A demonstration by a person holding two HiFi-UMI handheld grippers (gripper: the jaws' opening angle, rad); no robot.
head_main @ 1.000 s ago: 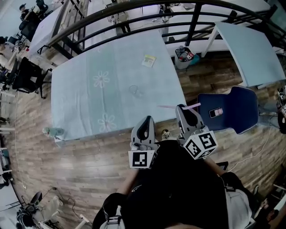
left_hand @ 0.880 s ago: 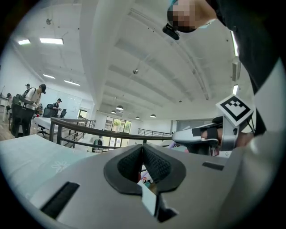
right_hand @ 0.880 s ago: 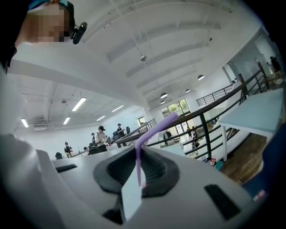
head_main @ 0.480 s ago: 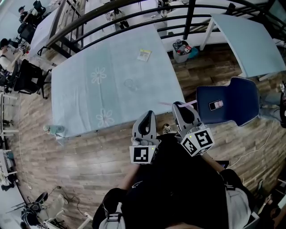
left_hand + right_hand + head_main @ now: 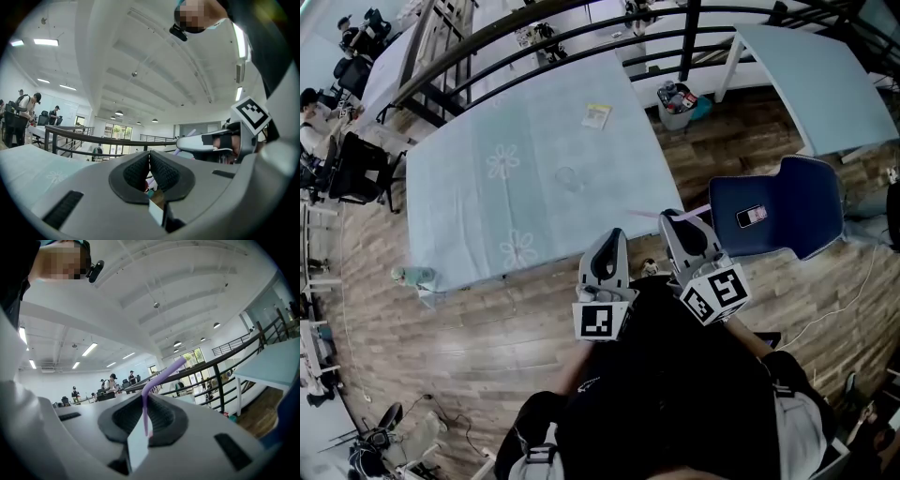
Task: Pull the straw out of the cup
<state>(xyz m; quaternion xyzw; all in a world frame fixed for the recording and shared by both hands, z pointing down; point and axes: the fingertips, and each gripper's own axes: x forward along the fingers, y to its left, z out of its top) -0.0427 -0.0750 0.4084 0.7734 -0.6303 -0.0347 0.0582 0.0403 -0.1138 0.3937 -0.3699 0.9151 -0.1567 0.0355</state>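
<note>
Starts with the surface (image 5: 469, 206), draped in pale blue cloth with white flower prints and filling the upper left of the head view. Off the surface's right near corner, finds a dark blue chair (image 5: 797, 202) standing on the wood floor (image 5: 487, 328).

Just off the surface's near edge, shows both tools side by side. The left hand-held gripper (image 5: 611, 238) has its pads pressed together with nothing between them. The right hand-held gripper (image 5: 674, 219) is clamped on the purple straw (image 5: 145, 413).

Beyond the surface's far right corner, picks out a small bin (image 5: 675, 101) (full of odds and ends too small to name). On the surface, toward its right half, leaves a clear cup (image 5: 569, 178) standing alone, well apart from both tools. Near the surface's far edge, adds a small yellowish card (image 5: 597, 115).

Keeps the straw clear of the cup, out at the surface's near right corner. In the right gripper view it runs up between the pads, its bent top angling off to the right. Last and smallest, right of the surface on the chair seat, a phone (image 5: 753, 216).
</note>
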